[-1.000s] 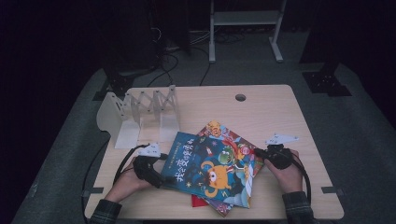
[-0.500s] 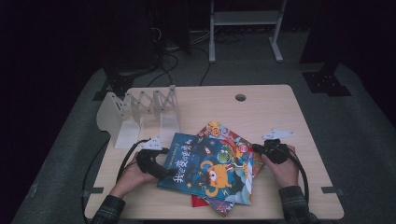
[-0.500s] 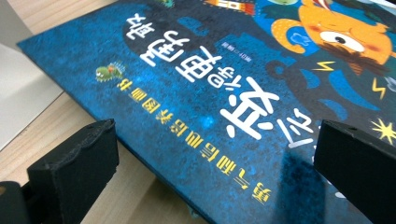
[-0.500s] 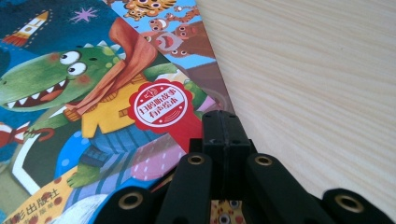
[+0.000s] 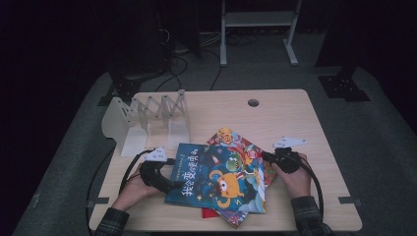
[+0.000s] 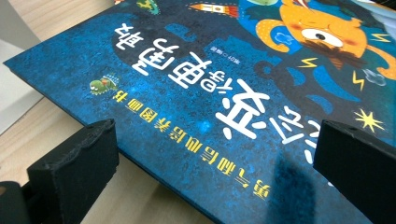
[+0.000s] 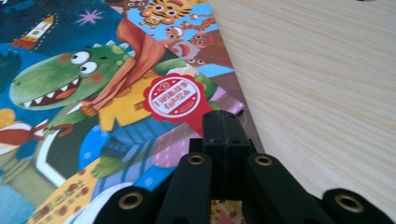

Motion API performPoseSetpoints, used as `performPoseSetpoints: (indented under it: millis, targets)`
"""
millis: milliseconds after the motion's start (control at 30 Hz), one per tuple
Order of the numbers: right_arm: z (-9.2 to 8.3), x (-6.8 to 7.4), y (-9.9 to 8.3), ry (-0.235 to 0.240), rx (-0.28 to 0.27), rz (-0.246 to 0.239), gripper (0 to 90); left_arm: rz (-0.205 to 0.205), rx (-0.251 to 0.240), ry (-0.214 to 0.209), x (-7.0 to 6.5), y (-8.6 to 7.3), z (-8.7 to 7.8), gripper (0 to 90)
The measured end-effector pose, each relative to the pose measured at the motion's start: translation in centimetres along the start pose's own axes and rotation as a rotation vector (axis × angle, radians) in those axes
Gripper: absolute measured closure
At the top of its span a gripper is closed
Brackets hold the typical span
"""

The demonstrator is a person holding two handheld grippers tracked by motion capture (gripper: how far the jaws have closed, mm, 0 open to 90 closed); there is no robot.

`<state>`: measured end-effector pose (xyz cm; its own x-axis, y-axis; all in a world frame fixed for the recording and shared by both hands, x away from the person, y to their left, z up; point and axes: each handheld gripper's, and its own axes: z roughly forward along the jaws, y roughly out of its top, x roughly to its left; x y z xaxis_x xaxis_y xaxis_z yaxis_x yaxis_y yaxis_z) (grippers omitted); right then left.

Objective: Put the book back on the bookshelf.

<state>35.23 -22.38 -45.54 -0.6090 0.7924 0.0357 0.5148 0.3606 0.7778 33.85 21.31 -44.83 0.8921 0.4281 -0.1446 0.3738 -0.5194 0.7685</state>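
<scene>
— Jaws first: at the lower left of the high view the left gripper stands wide apart, one black jaw on either side of the blue book's near edge, neither pad pressing on it; I'd say it is set to slip under or clamp that raised edge

— And the other one, right of centre?

— Right gripper has its jaws pressed flat together with nothing between them; its tip rests at the edge of the dinosaur book, probably to pin the pile so it can't slide while the left works

— Where does the blue book lie?

— On top of the fanned pile, lower middle of the high view, with a red cover peeking out beneath

— Farther up?

— White folding book rack stands upper left on the table, well apart from the pile; likely where the books belong, though that's my guess
</scene>
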Motion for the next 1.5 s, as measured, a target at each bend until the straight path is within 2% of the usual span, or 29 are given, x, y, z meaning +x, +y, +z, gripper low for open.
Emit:
performPoseSetpoints:
  millis: [667,833,1500]
  targets:
    - [0.2,2.1,0.2,0.04,0.001,-0.054,89.8,-0.019,-0.018,0.018,-0.9,-1.7,-1.7,0.0]
    - [0.1,2.6,0.1,0.061,0.001,-0.06,89.8,-0.025,-0.02,0.029,-0.6,-1.8,-2.0,0.0]
    - [0.3,4.3,0.4,0.095,0.004,-0.102,89.8,-0.062,-0.042,0.054,0.2,-2.7,-3.2,0.0]
